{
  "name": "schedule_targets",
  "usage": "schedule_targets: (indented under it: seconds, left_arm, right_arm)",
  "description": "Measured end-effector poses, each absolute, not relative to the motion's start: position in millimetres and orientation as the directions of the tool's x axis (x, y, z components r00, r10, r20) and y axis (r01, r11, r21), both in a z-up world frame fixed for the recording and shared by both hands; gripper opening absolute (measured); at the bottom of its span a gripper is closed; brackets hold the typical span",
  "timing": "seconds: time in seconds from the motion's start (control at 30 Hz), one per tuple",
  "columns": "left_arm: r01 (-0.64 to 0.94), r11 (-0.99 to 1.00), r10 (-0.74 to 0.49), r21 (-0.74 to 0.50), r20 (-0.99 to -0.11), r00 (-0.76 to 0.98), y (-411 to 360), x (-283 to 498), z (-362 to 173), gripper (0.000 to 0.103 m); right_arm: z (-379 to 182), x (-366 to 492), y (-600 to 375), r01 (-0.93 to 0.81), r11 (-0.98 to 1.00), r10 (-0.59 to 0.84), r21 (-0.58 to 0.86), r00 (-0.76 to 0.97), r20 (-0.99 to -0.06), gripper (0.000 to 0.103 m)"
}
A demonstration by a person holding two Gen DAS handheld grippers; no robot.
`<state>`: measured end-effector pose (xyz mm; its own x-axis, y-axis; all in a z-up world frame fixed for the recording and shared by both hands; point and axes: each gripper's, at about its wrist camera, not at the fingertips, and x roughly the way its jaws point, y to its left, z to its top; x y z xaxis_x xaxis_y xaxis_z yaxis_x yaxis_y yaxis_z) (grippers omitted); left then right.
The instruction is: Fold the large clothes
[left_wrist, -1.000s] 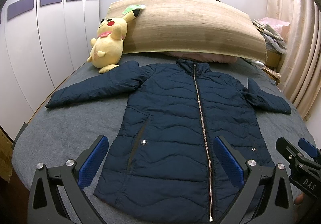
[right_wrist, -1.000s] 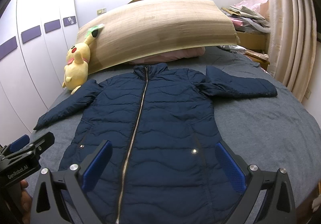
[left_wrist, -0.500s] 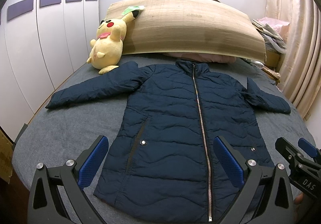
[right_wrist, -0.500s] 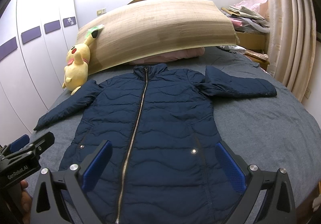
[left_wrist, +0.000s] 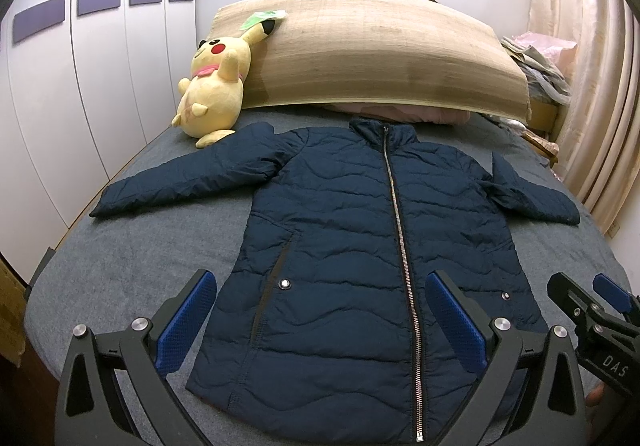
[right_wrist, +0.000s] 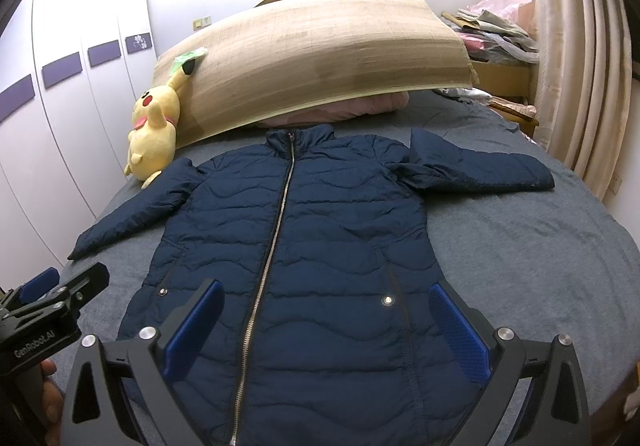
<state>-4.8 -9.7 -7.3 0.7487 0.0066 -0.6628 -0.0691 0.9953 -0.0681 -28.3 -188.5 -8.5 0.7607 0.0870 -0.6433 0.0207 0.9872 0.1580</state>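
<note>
A navy quilted jacket (left_wrist: pixel 352 230) (right_wrist: pixel 312 230) lies flat and zipped on the grey bed, collar toward the headboard, both sleeves spread sideways. My left gripper (left_wrist: pixel 320 310) hovers open above the jacket's lower left half, nothing between its blue pads. My right gripper (right_wrist: pixel 326 320) hovers open above the hem's right half, also empty. Each gripper shows at the edge of the other's view: the right gripper (left_wrist: pixel 592 302) and the left gripper (right_wrist: pixel 64 286).
A yellow plush toy (left_wrist: pixel 212 94) leans against a rolled straw mat (left_wrist: pixel 380 58) at the head of the grey bed (right_wrist: pixel 540 246). White wardrobe doors (left_wrist: pixel 80 86) line the left side. Curtains (right_wrist: pixel 580 66) and piled clothes (right_wrist: pixel 496 30) stand on the right.
Both views have shifted very slightly; the jacket sits a touch higher in the frames. Nothing was grasped or released.
</note>
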Motion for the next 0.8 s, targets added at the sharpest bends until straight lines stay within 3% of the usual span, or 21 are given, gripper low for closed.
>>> schedule_targets:
  seconds: [0.6,0.7,0.8]
  left_arm:
    - [-0.221,0.974,0.114,-0.052,-0.729,0.675,38,23,-58,0.103]
    - [-0.312,0.947,0.164,-0.076,-0.721,0.673,67,27,-66,0.103]
    - [-0.448,0.890,0.247,-0.085,-0.736,0.630,108,37,-83,0.103]
  right_arm:
    - [-46,-15,-244,0.116,0.976,0.045,0.183,0.718,-0.695,0.103]
    - [-59,-15,-277,0.137,0.951,0.100,0.278,0.713,-0.694,0.103]
    - [-79,-16,-331,0.180,0.854,0.223,0.489,0.722,-0.655,0.103]
